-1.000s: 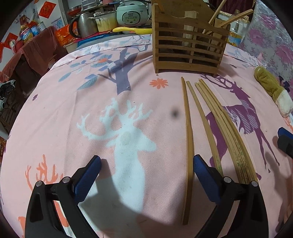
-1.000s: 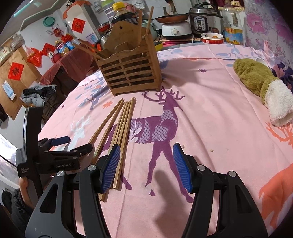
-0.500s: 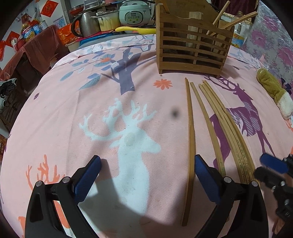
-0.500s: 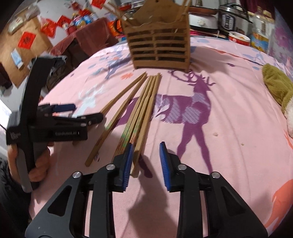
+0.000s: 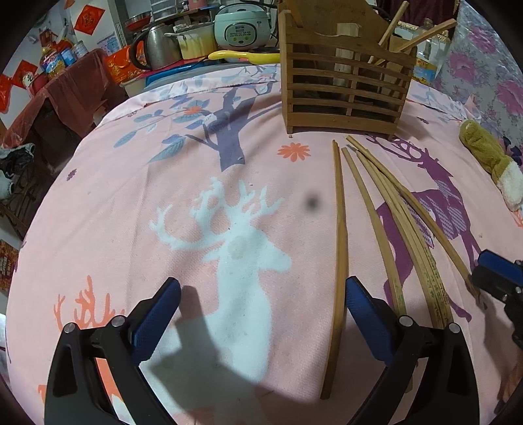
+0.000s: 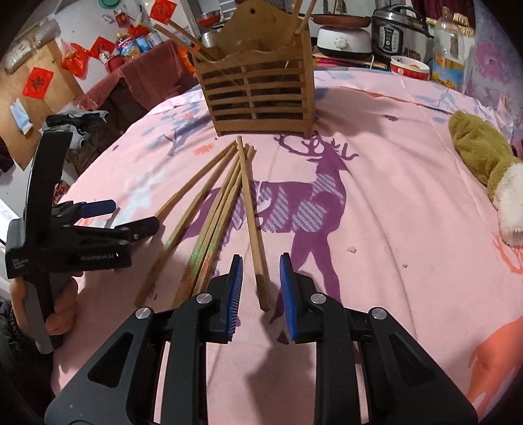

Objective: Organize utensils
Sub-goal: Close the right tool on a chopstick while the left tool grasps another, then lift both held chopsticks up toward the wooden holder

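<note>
In the right wrist view, pale lettering on the side of the left claw (image 6: 108,217) reads roughly "GenRobot.AI"; smaller print at its rear is too fine to read. That claw, black with blue pads, hangs wide open, gripping nothing, with the leftmost chopstick (image 5: 338,261) lying between its pads in its own view. Red paper squares (image 6: 38,82) with a dark character hang on the wall behind. The bamboo chopsticks (image 6: 209,222) lie fanned on the bench (image 6: 408,196), on a pink cloth printed with deer; their far tips point at the slatted wooden holder (image 6: 258,94), which stands upright beyond them with several chopsticks leaning inside. One chopstick (image 6: 253,225) crosses over the bundle, its near end between the pads of the right claw (image 6: 260,287), which is partly open; the ribbed blue pads stand apart from the stick on both sides. A fuzzy olive and white plush item (image 6: 487,166) lies at the right. Cookers (image 6: 402,26) and a bottle stand behind.
</note>
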The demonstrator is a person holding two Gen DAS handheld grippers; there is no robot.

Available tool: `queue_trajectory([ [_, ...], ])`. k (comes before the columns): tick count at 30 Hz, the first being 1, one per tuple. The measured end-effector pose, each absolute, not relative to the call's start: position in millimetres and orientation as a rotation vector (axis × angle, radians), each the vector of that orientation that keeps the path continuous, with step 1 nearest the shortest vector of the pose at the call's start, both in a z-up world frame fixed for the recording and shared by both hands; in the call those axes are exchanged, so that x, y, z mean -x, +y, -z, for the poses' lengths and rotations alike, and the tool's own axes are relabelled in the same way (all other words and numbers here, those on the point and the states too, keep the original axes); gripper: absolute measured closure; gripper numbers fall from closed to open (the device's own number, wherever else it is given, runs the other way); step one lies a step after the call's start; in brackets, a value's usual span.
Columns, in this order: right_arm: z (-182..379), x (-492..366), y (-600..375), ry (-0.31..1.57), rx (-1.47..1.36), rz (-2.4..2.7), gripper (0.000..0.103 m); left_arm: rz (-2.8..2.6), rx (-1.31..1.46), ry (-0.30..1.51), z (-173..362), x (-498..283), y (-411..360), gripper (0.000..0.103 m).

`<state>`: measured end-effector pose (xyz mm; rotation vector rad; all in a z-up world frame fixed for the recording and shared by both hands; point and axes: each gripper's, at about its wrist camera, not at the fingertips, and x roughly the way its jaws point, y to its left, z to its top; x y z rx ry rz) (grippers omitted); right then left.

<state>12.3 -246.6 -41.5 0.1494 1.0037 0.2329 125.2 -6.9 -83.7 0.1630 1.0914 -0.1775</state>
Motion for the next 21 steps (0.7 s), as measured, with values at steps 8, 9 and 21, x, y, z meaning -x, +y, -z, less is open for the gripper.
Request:
queue_trajectory([
  [8, 49, -13, -245, 1.032, -0.151, -0.228, 0.078, 0.233, -0.177, 1.078, 80, -105, -11, 0.016],
  [9, 50, -12, -246, 1.035, -0.154, -0.227, 0.078, 0.247, -0.173, 1.078, 80, -102, -10, 0.018],
  [21, 55, 1, -242, 1.026, -0.100, -0.213, 0.095, 0.404, -0.302, 0.992, 74, -61, -36, 0.096],
])
